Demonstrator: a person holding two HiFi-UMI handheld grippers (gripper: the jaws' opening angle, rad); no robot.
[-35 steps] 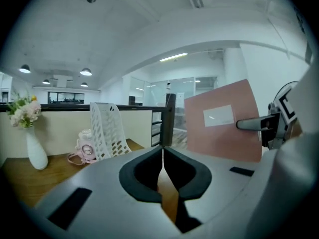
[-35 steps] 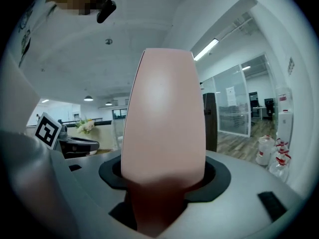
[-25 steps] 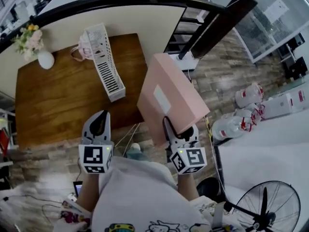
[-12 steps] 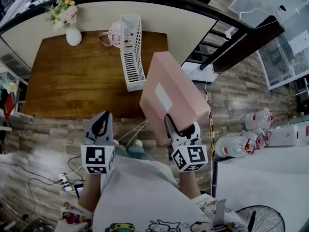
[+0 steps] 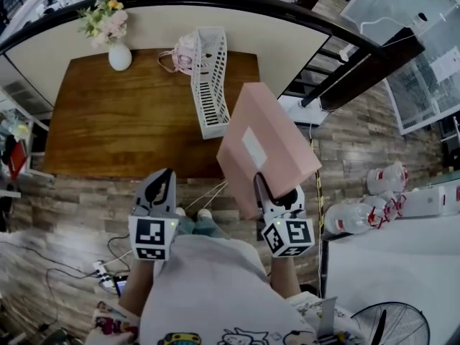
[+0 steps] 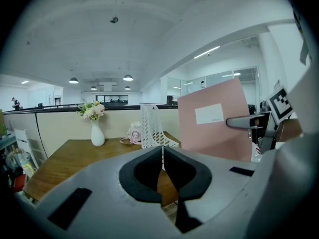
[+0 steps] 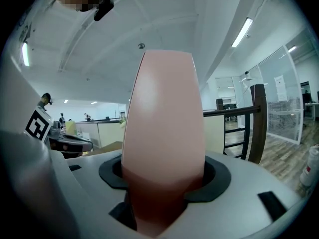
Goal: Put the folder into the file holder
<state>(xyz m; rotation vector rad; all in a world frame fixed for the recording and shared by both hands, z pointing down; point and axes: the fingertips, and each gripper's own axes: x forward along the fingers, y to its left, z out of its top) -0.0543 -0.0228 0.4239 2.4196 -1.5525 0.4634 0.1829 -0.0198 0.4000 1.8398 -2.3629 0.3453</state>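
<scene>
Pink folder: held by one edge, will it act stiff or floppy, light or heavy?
Probably stiff: the pink folder looks flat though the right gripper clamps only its lower edge. Likely light, as one gripper carries it.

Matt pink card folder (image 5: 277, 135); white plastic file holder (image 5: 210, 85); smooth wood table (image 5: 115, 121) w/ grain.

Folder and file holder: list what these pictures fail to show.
- White label on the folder: print too small, head and left gripper views.
- File holder: blocked by the folder in right gripper view.
- Folder's gripped edge: covered by right gripper, head view.
- Pink item behind holder: too small to identify.
</scene>
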